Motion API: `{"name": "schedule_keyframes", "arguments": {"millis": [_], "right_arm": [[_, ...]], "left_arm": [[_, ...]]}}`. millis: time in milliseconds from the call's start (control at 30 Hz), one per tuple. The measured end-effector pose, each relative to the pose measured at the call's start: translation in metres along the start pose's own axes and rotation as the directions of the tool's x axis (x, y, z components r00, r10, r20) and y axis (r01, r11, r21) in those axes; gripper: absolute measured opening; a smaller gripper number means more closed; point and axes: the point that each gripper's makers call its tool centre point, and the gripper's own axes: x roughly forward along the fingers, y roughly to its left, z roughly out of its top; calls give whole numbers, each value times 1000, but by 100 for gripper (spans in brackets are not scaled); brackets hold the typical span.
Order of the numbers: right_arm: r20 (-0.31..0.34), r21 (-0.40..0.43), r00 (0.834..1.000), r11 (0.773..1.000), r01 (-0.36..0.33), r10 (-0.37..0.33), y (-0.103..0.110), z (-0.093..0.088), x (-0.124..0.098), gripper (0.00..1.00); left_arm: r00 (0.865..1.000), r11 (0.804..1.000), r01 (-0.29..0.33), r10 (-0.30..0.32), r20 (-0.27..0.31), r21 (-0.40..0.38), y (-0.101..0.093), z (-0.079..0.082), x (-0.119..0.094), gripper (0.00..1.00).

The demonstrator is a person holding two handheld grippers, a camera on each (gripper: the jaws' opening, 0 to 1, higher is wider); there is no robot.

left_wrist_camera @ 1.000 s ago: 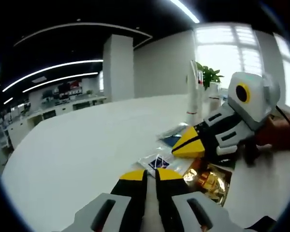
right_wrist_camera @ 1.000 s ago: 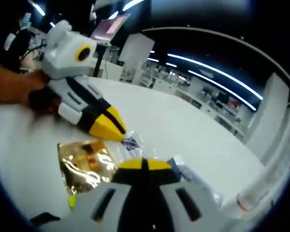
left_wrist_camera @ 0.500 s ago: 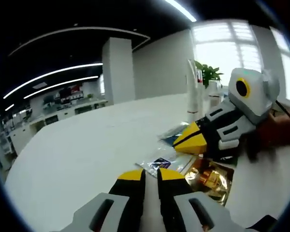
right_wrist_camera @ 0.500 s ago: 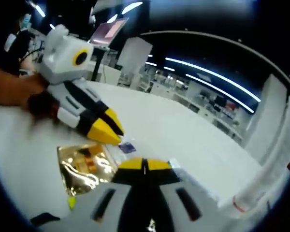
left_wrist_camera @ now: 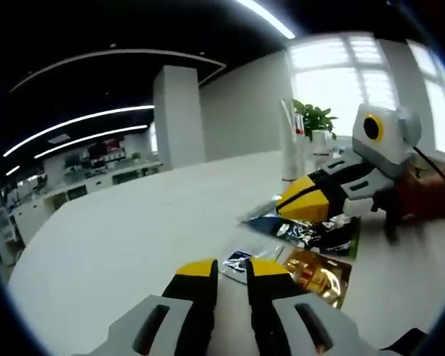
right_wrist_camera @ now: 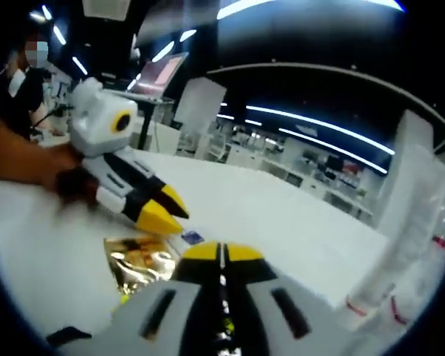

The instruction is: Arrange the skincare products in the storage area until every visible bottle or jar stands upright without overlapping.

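Observation:
On the white table (left_wrist_camera: 111, 230) lie flat sachets. A gold sachet (left_wrist_camera: 320, 274) (right_wrist_camera: 139, 259) is nearest, and beside it lies a small clear one with a blue label (left_wrist_camera: 239, 261) (right_wrist_camera: 192, 237). My right gripper (left_wrist_camera: 285, 206) comes in from the right, shut on a dark blue sachet (left_wrist_camera: 311, 231), which hangs tilted above the table. In its own view the right gripper (right_wrist_camera: 222, 252) has its jaws pressed together and hides that sachet. My left gripper (left_wrist_camera: 232, 271) (right_wrist_camera: 179, 213) hovers just short of the clear sachet, jaws nearly together and holding nothing.
A tall white tube (left_wrist_camera: 288, 144) (right_wrist_camera: 400, 237) stands upright behind the sachets, with a potted plant (left_wrist_camera: 317, 119) past it. A person's hand (left_wrist_camera: 430, 194) and arm (right_wrist_camera: 18, 159) hold the grippers. A laptop screen (right_wrist_camera: 159, 74) stands beyond the table's far edge.
The right gripper has lifted the dark blue sachet off the table and drawn back to the right. The slit between the left jaws has widened slightly. Both cameras tilted upward.

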Motion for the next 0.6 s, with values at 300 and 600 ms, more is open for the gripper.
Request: {"name": "schedule_keyframes", "arguments": {"millis": [300, 600], "right_arm": [[35, 58, 999, 998, -7, 5, 1, 3, -10, 17], [45, 124, 998, 991, -42, 37, 4, 5, -22, 35]], "left_arm": [[998, 1000, 19, -18, 67, -24, -5, 10, -4, 32], [996, 999, 30, -28, 83, -22, -14, 10, -13, 46]]}}
